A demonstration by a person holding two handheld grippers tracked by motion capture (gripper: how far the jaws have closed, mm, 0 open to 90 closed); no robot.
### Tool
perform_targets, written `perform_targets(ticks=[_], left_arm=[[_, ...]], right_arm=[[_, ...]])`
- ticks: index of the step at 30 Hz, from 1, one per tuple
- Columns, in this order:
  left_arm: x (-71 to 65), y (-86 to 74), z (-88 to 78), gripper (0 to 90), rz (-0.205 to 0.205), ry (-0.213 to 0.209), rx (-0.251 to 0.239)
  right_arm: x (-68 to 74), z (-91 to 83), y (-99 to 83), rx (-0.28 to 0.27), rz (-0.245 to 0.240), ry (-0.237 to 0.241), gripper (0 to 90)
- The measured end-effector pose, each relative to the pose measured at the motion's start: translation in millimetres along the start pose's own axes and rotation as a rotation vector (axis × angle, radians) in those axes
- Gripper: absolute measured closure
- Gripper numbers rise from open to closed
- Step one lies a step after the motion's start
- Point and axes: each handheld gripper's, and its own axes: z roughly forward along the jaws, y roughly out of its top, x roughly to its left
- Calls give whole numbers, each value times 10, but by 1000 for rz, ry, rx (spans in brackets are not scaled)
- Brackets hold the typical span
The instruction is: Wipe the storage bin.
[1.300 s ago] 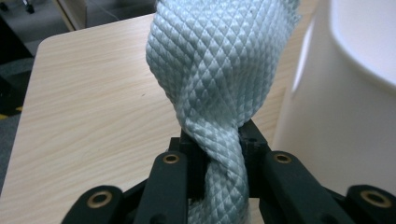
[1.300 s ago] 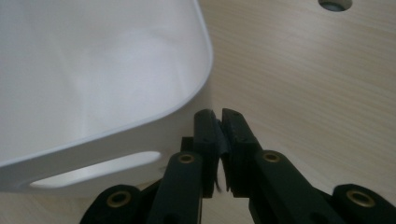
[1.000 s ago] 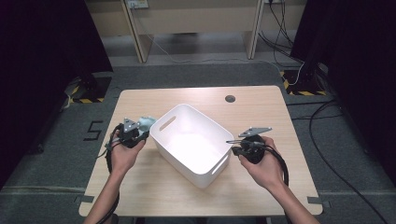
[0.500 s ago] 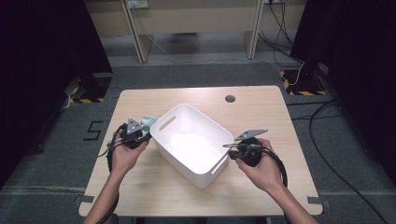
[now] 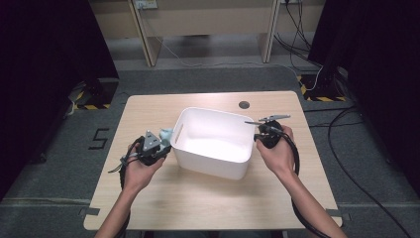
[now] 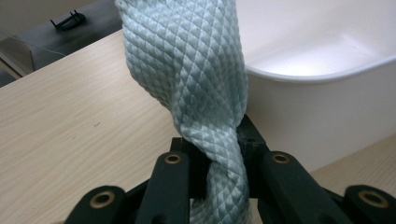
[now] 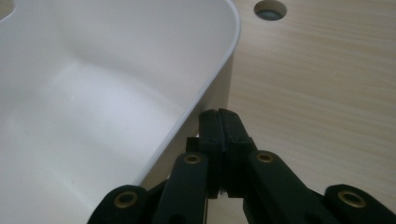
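The left tool (image 6: 217, 154) is clenched on a pale green quilted cloth (image 6: 187, 74), which stands up from the jaws just beside the white bin (image 5: 213, 141); the right tool (image 7: 219, 135) is closed on nothing, its tips at the opposite rim of the bin. The cloth should be lifted over the rim before it is released — otherwise it may be dropped on the wooden surface (image 5: 198, 198); the bin can be steadied by the right tool.

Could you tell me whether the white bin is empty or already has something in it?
Empty: the high view shows the bin's bare white floor, and the cloth is still outside, held in the left claw.
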Motion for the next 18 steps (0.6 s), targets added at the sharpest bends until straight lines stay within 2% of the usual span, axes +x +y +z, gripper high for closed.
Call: perform_targets(ticks=[2,5,7,10,14,17,18], left_arm=[[-52,6,7,778,3,15,-1],[-68,-13,5,775,-8,9,-5],[-70,-47,-22,773,-22,6,-14],[-109,-102,-102,770,-46,25,-34],[-216,-134,-222,769,-49,42,-62],[-289,-146,-282,769,-48,38,-74],[-315,-150,-302,769,-42,38,-78]], right_arm=[[-16,30,23,-7,6,-10,877],[-78,113,87,-21,41,-28,817],[-108,104,83,-30,55,-16,777],[-133,20,43,-66,83,13,731],[-121,-164,3,-129,103,20,722],[-72,-261,7,-156,106,35,705],[-15,-303,10,-165,102,45,690]])
